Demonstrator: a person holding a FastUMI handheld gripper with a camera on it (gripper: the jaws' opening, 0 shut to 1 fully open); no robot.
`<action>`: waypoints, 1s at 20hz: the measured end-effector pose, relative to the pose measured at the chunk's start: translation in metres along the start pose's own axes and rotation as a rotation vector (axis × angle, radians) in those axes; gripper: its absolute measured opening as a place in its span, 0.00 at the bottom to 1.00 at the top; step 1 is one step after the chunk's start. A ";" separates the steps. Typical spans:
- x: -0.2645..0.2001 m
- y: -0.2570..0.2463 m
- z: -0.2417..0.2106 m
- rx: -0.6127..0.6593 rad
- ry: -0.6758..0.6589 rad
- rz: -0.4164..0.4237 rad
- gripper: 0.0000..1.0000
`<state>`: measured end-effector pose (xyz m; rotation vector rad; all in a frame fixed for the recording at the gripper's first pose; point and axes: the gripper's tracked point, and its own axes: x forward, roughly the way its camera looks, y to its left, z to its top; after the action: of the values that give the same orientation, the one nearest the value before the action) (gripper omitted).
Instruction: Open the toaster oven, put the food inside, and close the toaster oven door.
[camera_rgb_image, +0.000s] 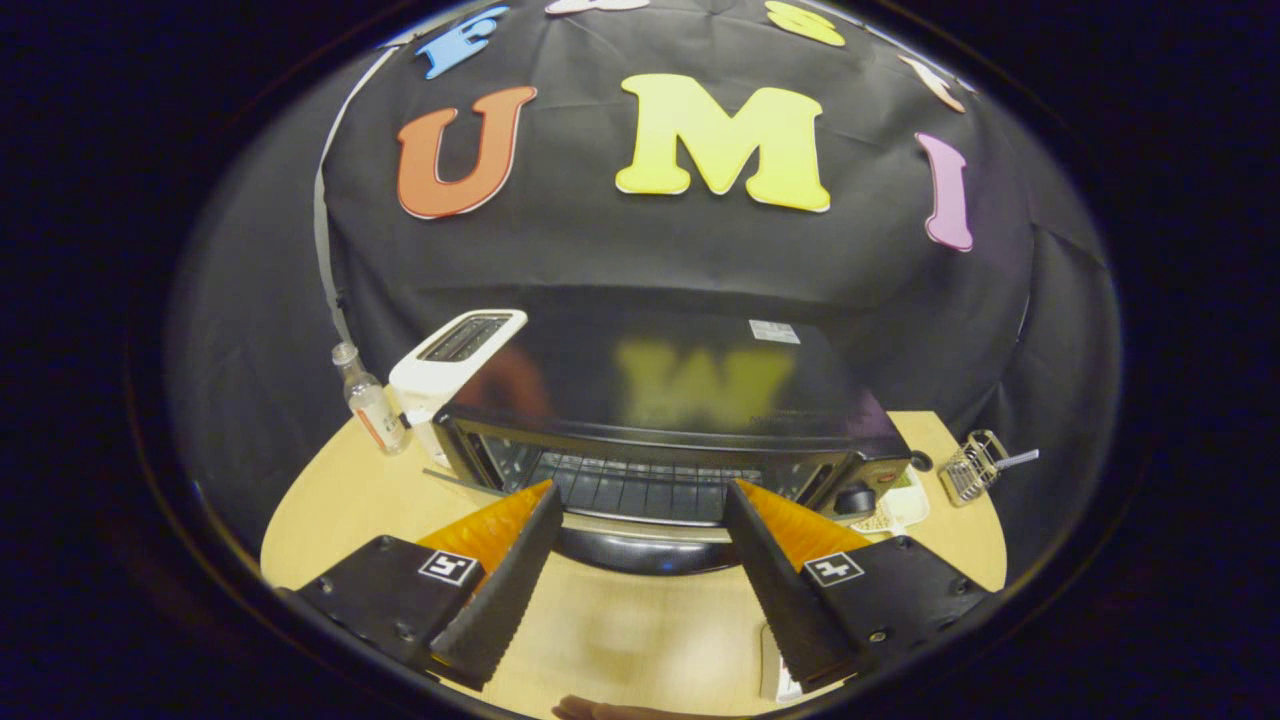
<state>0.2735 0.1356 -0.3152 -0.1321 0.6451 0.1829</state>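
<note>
gripper view over a pale wooden table (330, 500), facing the toaster oven (660, 420). the gripper (640, 510) hangs just in front of the oven with its fingers spread wide and nothing held between them (a bare stretch of table shows in the gap). the oven stands at the far side of the table against the black cloth; its glossy dark top mirrors the wall. its door (640, 548) appears folded down toward the viewer, a dark curved edge lying between the fingertips, and the wire rack (640, 490) inside is exposed, so the opening step looks done, though the lens bends the shapes and this is a judgement. no food can be picked out for certain; a pale object (778, 672) lies on the near table by the right finger, too cut off to identify.

the step in hand is likely fetching the food; the next move calls for locating it, closing on it, and sliding it onto the rack.

left of the oven stand a white toaster (455, 365) and a small clear bottle (368, 400); to the right, a wire holder (972, 465). a white sticker (774, 331) on the oven top and the bottle's label are too small to read.
</note>
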 end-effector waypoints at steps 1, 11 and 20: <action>-0.001 -0.001 -0.001 -0.006 -0.002 -0.003 1.00; -0.001 -0.002 -0.002 -0.010 0.032 -0.027 1.00; 0.006 -0.002 0.026 -0.002 0.155 0.055 1.00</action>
<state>0.2937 0.1390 -0.2984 -0.1310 0.8031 0.2282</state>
